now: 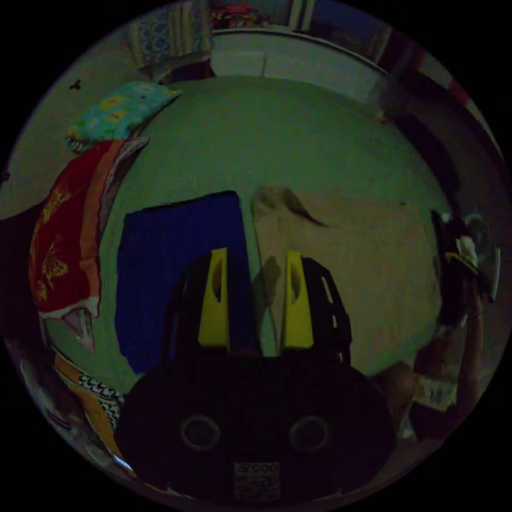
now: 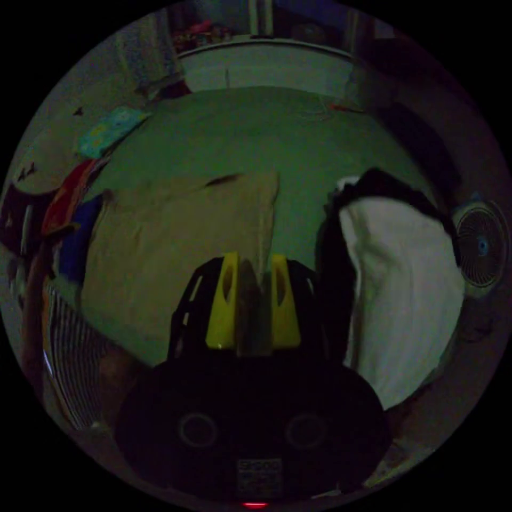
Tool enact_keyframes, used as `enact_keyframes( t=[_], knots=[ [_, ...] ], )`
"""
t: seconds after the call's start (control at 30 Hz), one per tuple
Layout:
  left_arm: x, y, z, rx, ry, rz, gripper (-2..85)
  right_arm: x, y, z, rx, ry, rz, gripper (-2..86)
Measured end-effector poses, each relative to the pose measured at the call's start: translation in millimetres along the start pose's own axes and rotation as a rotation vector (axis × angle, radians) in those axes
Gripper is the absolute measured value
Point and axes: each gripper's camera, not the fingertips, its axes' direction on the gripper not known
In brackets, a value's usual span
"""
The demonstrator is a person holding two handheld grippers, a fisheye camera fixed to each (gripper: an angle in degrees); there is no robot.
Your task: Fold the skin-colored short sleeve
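White garment (image 2: 405, 298) beside skin-colored short sleeve (image 2: 176, 240)

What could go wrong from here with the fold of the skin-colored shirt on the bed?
The left gripper is open over the skin-colored shirt's edge, right beside the blue garment; closing could catch both. The right gripper pinches only a narrow strip of the shirt, which might slip out. The white garment lies near and could get dragged.
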Motion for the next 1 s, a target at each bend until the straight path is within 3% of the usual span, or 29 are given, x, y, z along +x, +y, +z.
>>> enact_keyframes(
  t=[0.17,0.33,0.5,0.63,0.83,1.0],
  knots=[
    [39,62,17,0.000,0.224,0.042,17.5,10,35,15,-0.061,-0.072,0.032,12.5],
    [80,67,63,-0.077,0.211,0.008,18.0,22,25,44,-0.097,-0.030,0.074,12.2],
    [118,55,67,-0.065,0.139,0.002,10.9,35,24,22,0.001,-0.077,0.039,-0.7],
    [143,63,42,-0.001,0.165,-0.002,4.9,56,41,12,0.001,-0.168,0.086,-1.1],
    [165,91,68,-0.078,0.187,-0.101,5.3,79,72,37,-0.038,-0.226,0.120,-0.8],
    [198,108,57,-0.002,0.293,-0.138,8.0,105,72,14,0.052,-0.251,0.103,2.9]
  ],
)
